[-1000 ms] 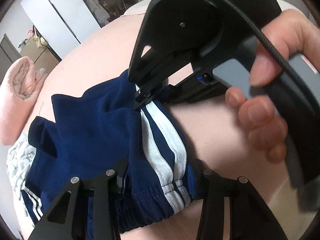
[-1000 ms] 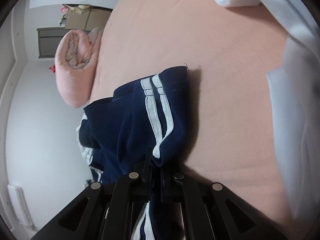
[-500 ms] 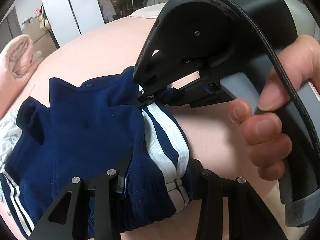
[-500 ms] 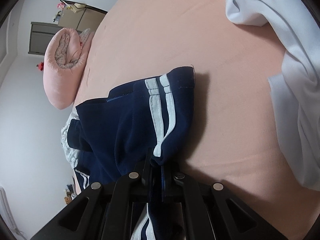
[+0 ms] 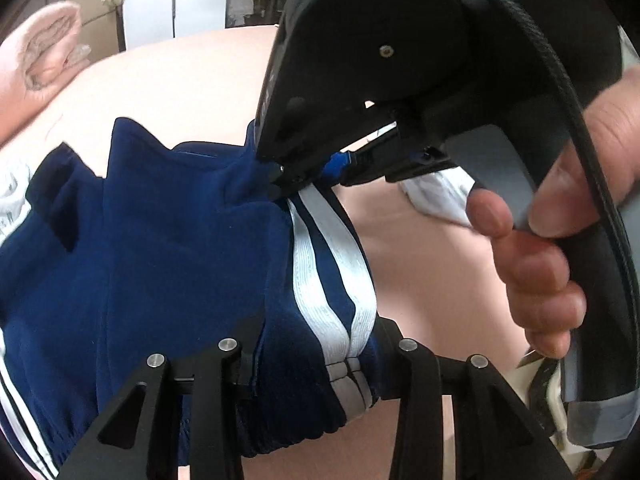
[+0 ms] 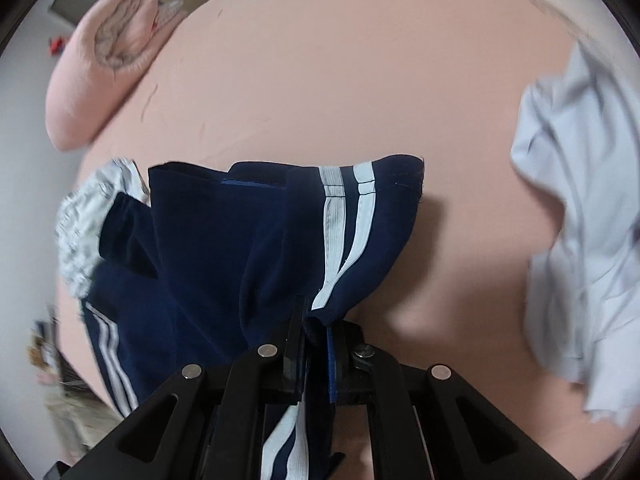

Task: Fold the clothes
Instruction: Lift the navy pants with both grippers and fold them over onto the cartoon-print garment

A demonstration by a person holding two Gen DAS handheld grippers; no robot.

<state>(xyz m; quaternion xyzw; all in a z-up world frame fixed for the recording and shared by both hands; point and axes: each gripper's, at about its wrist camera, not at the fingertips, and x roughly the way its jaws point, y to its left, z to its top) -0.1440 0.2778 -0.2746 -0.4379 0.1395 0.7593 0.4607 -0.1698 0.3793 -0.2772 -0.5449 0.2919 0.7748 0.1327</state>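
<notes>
The right gripper [image 5: 280, 182] hides the bed [image 5: 192, 80] behind it; the white shirt [image 6: 580, 220] is blurred and cut off.

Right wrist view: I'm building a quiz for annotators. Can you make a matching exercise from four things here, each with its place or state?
Things:
1. shorts
2. white shirt
3. pink quilt
4. right gripper

Places or states:
A. rolled up, top left
B. shut on fabric
C. crumpled at the right edge
D. navy, two white stripes

Pairs: 1-D, 2-C, 3-A, 4-B
</notes>
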